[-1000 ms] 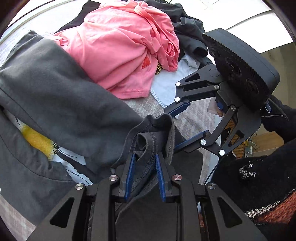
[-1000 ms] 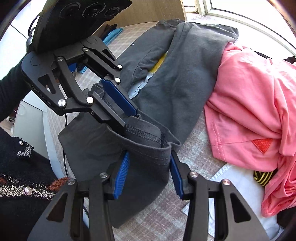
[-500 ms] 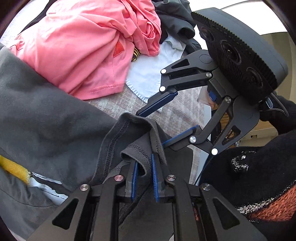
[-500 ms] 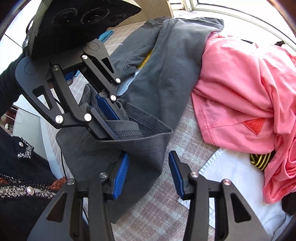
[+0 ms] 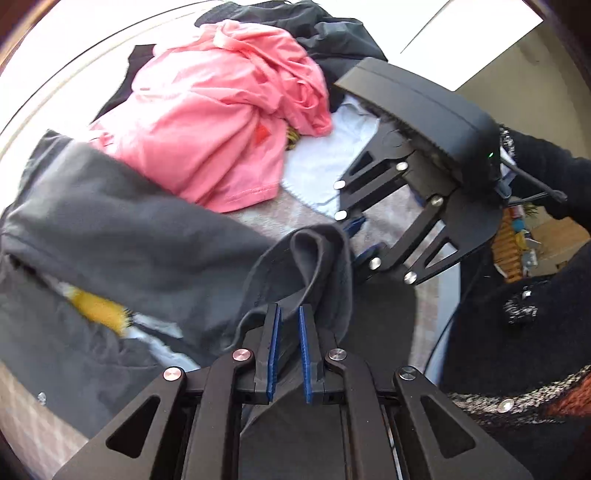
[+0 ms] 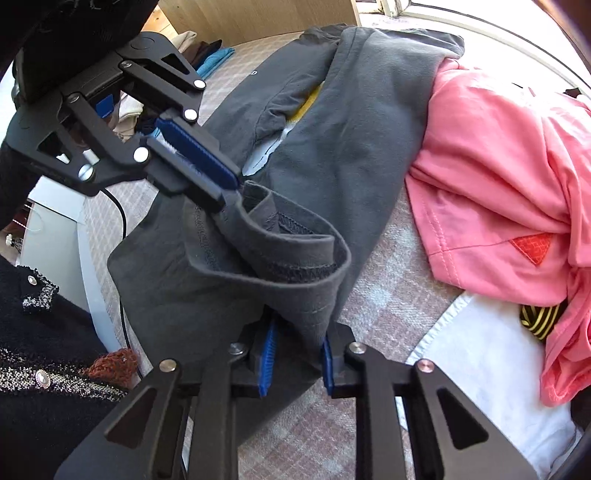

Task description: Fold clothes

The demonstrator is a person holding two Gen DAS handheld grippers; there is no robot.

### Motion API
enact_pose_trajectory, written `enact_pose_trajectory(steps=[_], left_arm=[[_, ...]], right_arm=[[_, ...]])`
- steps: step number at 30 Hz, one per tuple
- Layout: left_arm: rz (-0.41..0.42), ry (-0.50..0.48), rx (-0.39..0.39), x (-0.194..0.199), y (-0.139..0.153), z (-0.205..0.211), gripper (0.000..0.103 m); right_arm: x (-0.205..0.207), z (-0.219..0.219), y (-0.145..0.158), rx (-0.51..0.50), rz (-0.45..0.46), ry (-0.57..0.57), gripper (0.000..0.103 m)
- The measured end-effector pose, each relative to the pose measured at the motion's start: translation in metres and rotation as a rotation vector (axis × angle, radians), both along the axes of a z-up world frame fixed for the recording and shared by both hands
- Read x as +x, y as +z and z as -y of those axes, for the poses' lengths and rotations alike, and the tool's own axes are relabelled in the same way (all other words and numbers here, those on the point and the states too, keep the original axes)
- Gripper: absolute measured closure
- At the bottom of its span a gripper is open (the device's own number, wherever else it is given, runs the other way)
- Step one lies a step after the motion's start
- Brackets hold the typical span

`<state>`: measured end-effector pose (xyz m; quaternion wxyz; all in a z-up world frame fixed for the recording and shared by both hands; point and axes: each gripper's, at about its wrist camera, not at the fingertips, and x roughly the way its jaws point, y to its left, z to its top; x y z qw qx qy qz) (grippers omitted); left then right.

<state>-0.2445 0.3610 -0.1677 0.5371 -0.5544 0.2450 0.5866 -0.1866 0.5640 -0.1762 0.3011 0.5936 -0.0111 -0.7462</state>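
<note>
A dark grey garment (image 5: 147,240) (image 6: 351,147) with a yellow and white print lies across a checked cover, one hemmed end lifted between both tools. My left gripper (image 5: 288,310) is shut on a fold of that end; in the right wrist view the left gripper (image 6: 229,184) pinches the hem's far corner. My right gripper (image 6: 299,332) has its jaws closing, and both blue pads press on the hem's near edge. In the left wrist view the right gripper (image 5: 356,240) reaches in from the right, its tips partly hidden behind the raised fold.
A crumpled pink shirt (image 5: 207,129) (image 6: 498,166) lies beyond the grey garment, over a white cloth (image 5: 325,173) (image 6: 480,362) and a yellow-black striped piece (image 6: 539,317). Black clothes (image 5: 332,33) lie at the back. The person's black knit sleeve (image 5: 535,170) and body (image 6: 37,332) are close by.
The right jaws, wide around the hem before, have come together on it. The left jaws narrowed on the fold, and the left view has swung so more of the pile shows.
</note>
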Motion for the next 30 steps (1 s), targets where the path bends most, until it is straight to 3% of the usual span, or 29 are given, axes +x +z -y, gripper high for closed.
enact_pose_trajectory(steps=[2, 6, 11, 13, 15, 22, 23, 25, 27, 30], left_arm=[[-0.028, 0.083, -0.033, -0.018, -0.001, 0.028, 0.095], [-0.009, 0.149, -0.037, -0.023, -0.005, 0.061, 0.094], [0.0, 0.146, -0.049, -0.012, -0.015, 0.066, 0.092], [0.003, 0.142, -0.05, -0.01, -0.017, 0.064, 0.092], [-0.013, 0.121, -0.059, -0.009, -0.018, 0.058, 0.091], [-0.028, 0.107, -0.099, -0.008, -0.018, 0.071, 0.091], [-0.027, 0.116, -0.104, -0.008, -0.018, 0.077, 0.087], [-0.027, 0.117, -0.114, -0.007, -0.021, 0.08, 0.075], [-0.027, 0.115, -0.124, -0.005, -0.025, 0.082, 0.073], [-0.039, 0.093, -0.143, -0.002, -0.03, 0.078, 0.072]], right_arm=[[0.001, -0.005, 0.003, -0.023, 0.0, -0.003, 0.092], [0.015, 0.01, 0.018, -0.035, -0.079, 0.043, 0.092], [0.024, 0.012, 0.015, 0.005, -0.089, 0.094, 0.092], [0.011, 0.045, 0.007, 0.109, -0.068, 0.089, 0.083], [0.003, 0.046, 0.003, 0.158, -0.048, 0.06, 0.073], [-0.017, 0.034, 0.001, 0.027, 0.002, 0.013, 0.071], [-0.019, 0.031, 0.0, 0.003, 0.014, 0.003, 0.071], [-0.016, 0.03, 0.001, -0.014, 0.006, 0.007, 0.074], [-0.011, 0.032, 0.005, -0.006, -0.008, 0.025, 0.085], [-0.009, 0.039, 0.009, -0.001, -0.028, 0.051, 0.089]])
